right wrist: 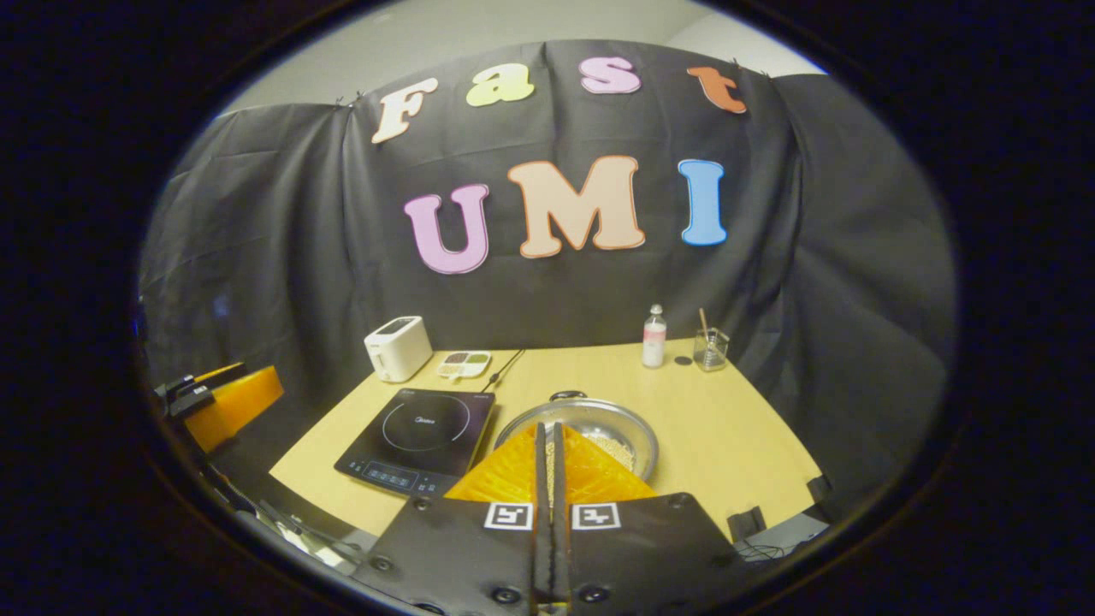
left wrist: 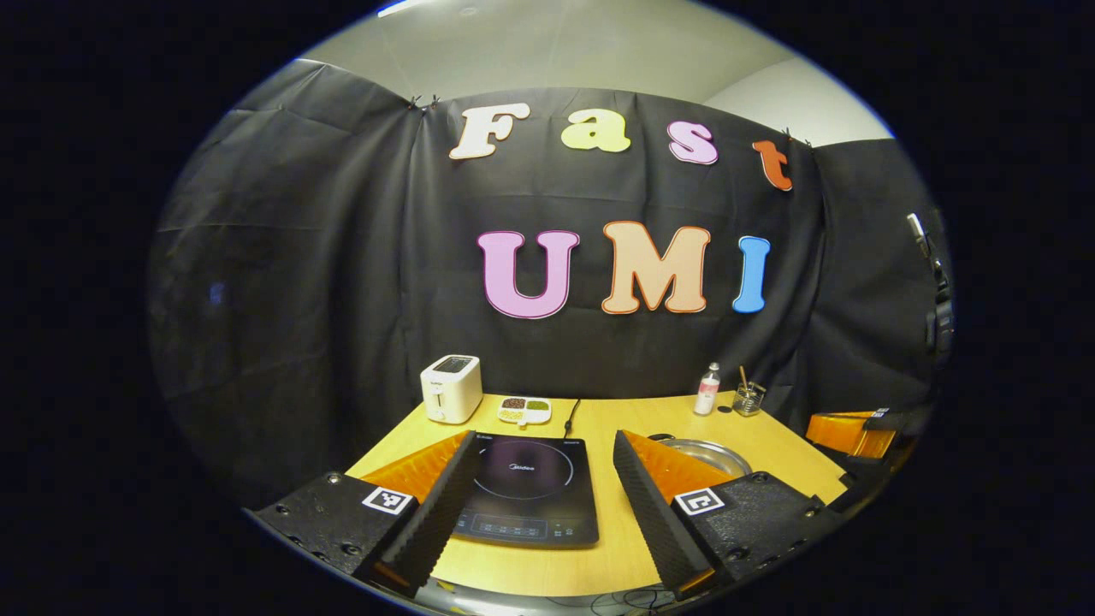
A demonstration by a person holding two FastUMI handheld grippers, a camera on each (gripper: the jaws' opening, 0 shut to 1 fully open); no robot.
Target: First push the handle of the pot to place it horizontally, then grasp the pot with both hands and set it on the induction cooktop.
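A shallow metal pot point(right wrist: 612, 423) with pale grains inside sits on the wooden table point(right wrist: 727, 428), right of the black induction cooktop point(right wrist: 419, 436). One small dark handle point(right wrist: 566, 395) shows on the pot's far rim; the near rim is hidden behind my right gripper point(right wrist: 547, 426), which hovers shut with nothing between its fingers. My left gripper point(left wrist: 544, 438) is open wide above the table's front edge, with the cooktop point(left wrist: 526, 488) framed between its fingers. Part of the pot point(left wrist: 714, 455) peeks out behind its right finger.
A white toaster point(right wrist: 398, 348) and a divided snack dish point(right wrist: 464, 364) stand at the back left. A small bottle point(right wrist: 654, 336) and a glass with a stick point(right wrist: 710, 348) stand at the back right. The cooktop's cord point(right wrist: 505, 368) runs toward the wall.
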